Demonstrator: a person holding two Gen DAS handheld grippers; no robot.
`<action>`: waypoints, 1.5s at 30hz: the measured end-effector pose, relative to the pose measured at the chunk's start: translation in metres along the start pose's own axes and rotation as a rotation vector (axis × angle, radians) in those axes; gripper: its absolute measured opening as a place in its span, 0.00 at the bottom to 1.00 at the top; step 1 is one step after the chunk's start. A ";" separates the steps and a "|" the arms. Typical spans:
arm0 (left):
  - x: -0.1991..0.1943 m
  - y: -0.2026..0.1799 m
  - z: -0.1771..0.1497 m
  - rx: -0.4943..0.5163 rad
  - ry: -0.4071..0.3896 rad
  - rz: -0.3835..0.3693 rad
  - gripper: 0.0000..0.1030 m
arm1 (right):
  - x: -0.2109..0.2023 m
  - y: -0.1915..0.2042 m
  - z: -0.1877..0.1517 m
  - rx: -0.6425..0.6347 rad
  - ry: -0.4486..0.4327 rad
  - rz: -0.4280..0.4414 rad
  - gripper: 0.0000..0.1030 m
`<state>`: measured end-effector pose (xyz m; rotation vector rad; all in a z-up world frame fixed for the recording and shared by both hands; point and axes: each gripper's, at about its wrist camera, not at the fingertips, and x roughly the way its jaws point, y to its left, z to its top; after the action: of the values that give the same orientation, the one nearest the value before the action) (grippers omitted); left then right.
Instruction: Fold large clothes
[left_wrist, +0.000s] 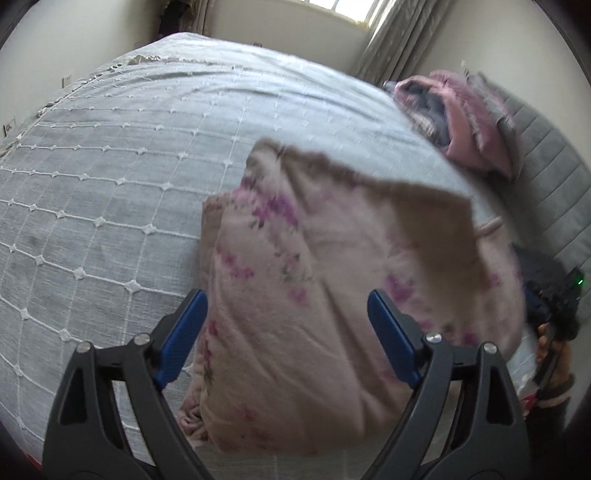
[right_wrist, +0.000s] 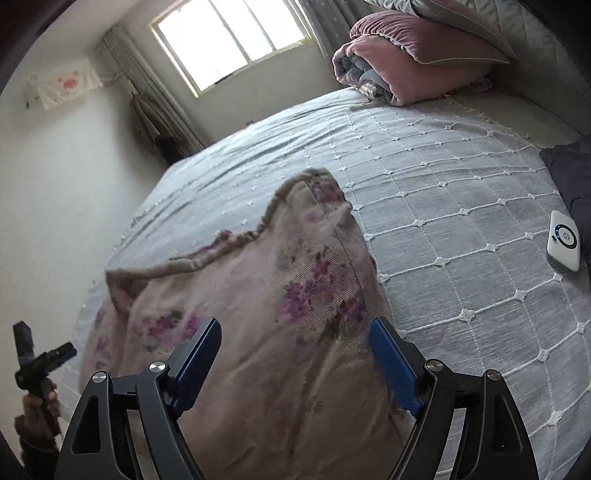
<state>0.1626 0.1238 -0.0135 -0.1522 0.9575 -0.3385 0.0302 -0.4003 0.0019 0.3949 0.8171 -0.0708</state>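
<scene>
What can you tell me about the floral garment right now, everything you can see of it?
The floral garment is pale pink, soft-looking cloth printed with purple flower sprigs, with a frilled hem visible in the right wrist view. It lies on the grey quilted bedspread, already folded over itself in layers, creased and bulging rather than flat. One flap looks lifted and blurred at its far edge. Both the left gripper and right gripper stand open above it, gripping nothing.
</scene>
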 end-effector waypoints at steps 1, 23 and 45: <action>0.010 0.001 -0.001 0.006 0.017 0.021 0.86 | 0.008 -0.002 -0.003 -0.022 0.008 -0.046 0.81; 0.022 0.017 0.015 -0.129 -0.152 -0.248 0.15 | 0.003 -0.001 0.023 0.020 -0.219 0.169 0.15; 0.079 0.041 0.052 -0.250 -0.119 -0.104 0.22 | 0.072 -0.032 0.056 0.160 -0.082 0.009 0.26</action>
<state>0.2559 0.1338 -0.0567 -0.4468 0.8730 -0.3009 0.1118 -0.4445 -0.0256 0.5430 0.7310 -0.1440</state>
